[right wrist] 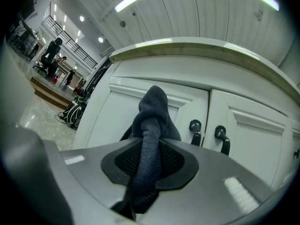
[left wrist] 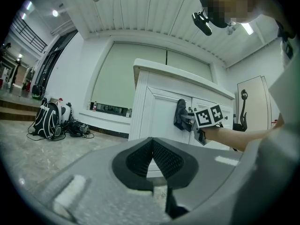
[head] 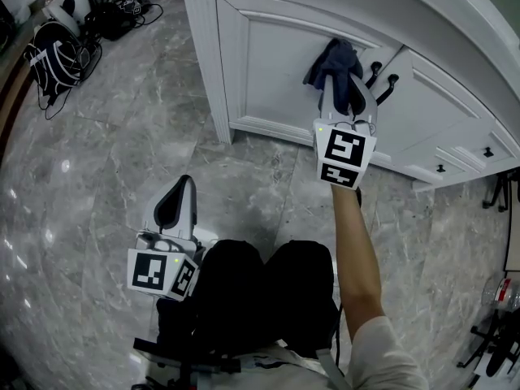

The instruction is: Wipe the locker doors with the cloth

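Observation:
A dark blue cloth (head: 335, 65) is pinched in my right gripper (head: 348, 104) and pressed against the white left locker door (head: 280, 63), near its right edge. In the right gripper view the cloth (right wrist: 151, 139) runs up between the jaws and bunches against the door (right wrist: 117, 111), left of two black handles (right wrist: 194, 130). My left gripper (head: 180, 205) hangs low over the floor by my knees, its jaws closed together with nothing between them. In the left gripper view the right gripper (left wrist: 206, 118) and the cloth (left wrist: 180, 114) appear far off at the door.
The right locker door (head: 443, 108) has small black knobs (head: 487, 152) further right. A white pilaster (head: 203, 47) borders the left door. Backpacks and cables (head: 61, 43) lie on the marble floor (head: 97, 161) at the far left. Black stands (head: 500, 344) sit at the lower right.

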`<state>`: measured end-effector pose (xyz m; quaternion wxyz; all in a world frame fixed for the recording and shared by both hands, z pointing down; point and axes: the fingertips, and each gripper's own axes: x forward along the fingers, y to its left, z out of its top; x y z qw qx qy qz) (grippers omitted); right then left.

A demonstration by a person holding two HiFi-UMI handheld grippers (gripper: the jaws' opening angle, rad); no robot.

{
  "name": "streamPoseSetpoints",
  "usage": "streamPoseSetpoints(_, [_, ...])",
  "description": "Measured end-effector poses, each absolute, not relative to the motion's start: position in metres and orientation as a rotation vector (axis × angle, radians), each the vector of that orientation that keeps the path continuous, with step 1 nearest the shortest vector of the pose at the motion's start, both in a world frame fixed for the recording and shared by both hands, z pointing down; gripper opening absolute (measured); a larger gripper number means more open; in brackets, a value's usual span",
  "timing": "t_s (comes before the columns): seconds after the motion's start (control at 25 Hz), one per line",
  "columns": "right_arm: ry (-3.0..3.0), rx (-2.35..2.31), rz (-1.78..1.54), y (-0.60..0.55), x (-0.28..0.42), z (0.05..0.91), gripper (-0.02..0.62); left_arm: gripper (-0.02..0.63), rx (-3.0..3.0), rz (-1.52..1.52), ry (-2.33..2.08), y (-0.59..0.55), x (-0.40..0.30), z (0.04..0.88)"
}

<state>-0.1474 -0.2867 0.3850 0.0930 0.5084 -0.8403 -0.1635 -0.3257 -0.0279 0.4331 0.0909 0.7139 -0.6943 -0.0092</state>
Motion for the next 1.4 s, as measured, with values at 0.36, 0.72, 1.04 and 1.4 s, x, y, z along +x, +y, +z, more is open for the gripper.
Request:
streamPoseSetpoints(0.36, [-2.55,1.427,-0.534,-0.279,-0.185,0.39,0.083,0.002,2.113,-0.049,-2.055,-0.025,-0.331,0.437])
streamPoseSetpoints(0.72, [-2.618,1.294,-0.565,-0.264,-0.256,0.394,0.084,0.002,2.098,-0.045,-2.057,-0.018,-0.346,0.44])
streamPoseSetpoints(1.04, [-2.653,1.254,-0.55,-0.257,-0.291,0.395,0.084,0.002,2.082,-0.054,-2.065,-0.013,-0.359,0.442])
streamPoseSetpoints(1.4, [-2.681,1.148,-0.562,-0.244,-0.32,0.407,0.084,0.002,2.069,-0.065,-2.07,-0.008,-0.366,0.445])
